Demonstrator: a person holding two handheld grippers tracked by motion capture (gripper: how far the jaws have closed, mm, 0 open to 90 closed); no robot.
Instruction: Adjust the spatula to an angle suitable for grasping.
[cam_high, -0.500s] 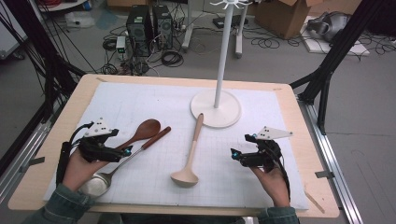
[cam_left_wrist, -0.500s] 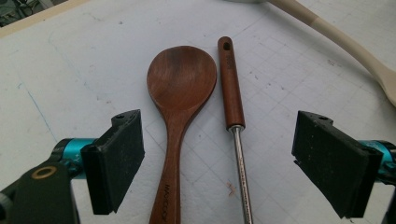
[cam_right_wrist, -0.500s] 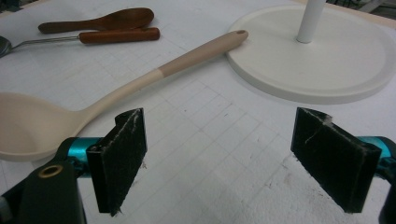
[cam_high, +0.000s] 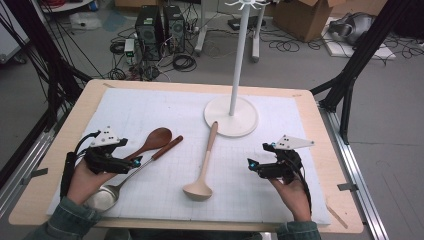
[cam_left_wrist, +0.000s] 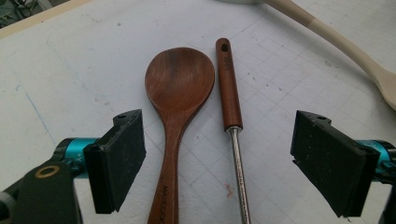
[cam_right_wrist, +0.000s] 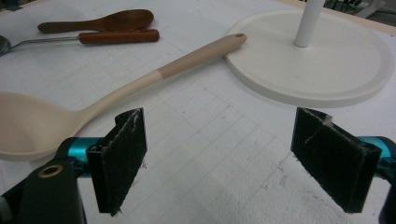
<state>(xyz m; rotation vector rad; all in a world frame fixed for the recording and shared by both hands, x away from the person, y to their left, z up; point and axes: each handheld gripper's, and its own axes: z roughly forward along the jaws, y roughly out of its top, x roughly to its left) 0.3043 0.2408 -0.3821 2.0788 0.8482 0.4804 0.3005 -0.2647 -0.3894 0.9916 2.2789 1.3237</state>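
Left gripper (cam_high: 134, 163) stands with fingers (cam_left_wrist: 116, 158) wide and empty, low over the tabletop (cam_high: 65, 135). Between those fingers lie two utensils side by side: the wooden spoon (cam_left_wrist: 175, 107), handle running back under the gripper and bowl ahead, and just beside it toward the right finger the steel ladle (cam_left_wrist: 232, 121) with its brown grip ahead. Neither finger touches either one. Right gripper (cam_high: 252, 165) likewise has its fingers (cam_right_wrist: 119, 156) wide and empty over bare mat; the cream ladle (cam_right_wrist: 140, 84) lies ahead of its left finger, handle tip resting on the stand (cam_right_wrist: 327, 70), whose base sits ahead toward the right finger. Judgement: the step in hand appears to be the left gripper's pick of one utensil, most likely for hanging on the stand. Both handles fall within the finger span, so a straight close risks pinching the pair. Recommended: shift sideways until a single handle is centred and the other lies outside the fingers, lower until the pads flank the handle, then close squarely across it near its balance point so the bowl end does not droop on lifting.
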